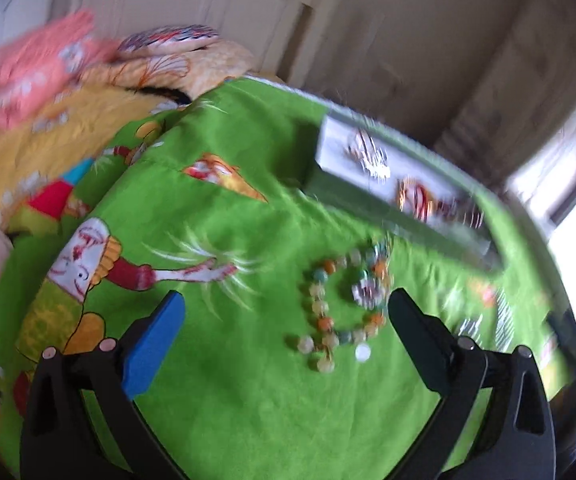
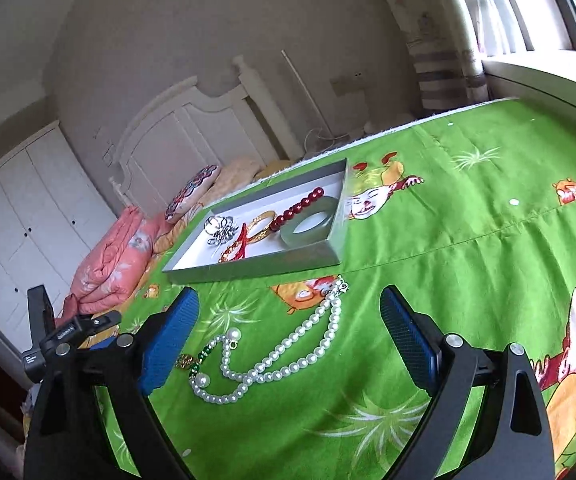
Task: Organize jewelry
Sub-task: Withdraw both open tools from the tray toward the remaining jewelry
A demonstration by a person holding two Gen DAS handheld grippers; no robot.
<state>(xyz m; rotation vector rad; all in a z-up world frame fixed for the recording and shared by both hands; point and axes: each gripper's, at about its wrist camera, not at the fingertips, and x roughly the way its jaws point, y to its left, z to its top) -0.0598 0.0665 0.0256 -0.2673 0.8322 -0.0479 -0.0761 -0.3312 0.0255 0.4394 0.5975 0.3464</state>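
Observation:
A bracelet of orange, teal and pale beads (image 1: 343, 304) lies in a loop on the green bedsheet, blurred in the left wrist view. My left gripper (image 1: 288, 328) stands open just before it, nothing between its fingers. Beyond lies a shallow grey tray (image 1: 327, 136) with jewelry. In the right wrist view a white pearl necklace (image 2: 288, 356) lies on the sheet between the open fingers of my right gripper (image 2: 289, 336), untouched. A small green-beaded piece (image 2: 196, 360) lies by the left finger. The tray (image 2: 248, 270) holds a silver piece (image 2: 220, 230), a gold bangle (image 2: 262, 224), red beads (image 2: 299, 208) and a grey-green bangle (image 2: 311, 226).
The green cartoon-print sheet (image 2: 467, 240) covers the bed. Pink folded bedding (image 2: 112, 264) and pillows (image 2: 196, 192) lie near the white headboard (image 2: 192, 136). A wardrobe (image 2: 24, 208) stands left, a window (image 2: 527, 12) right. The other hand-held gripper's black body (image 2: 60, 336) shows at the left.

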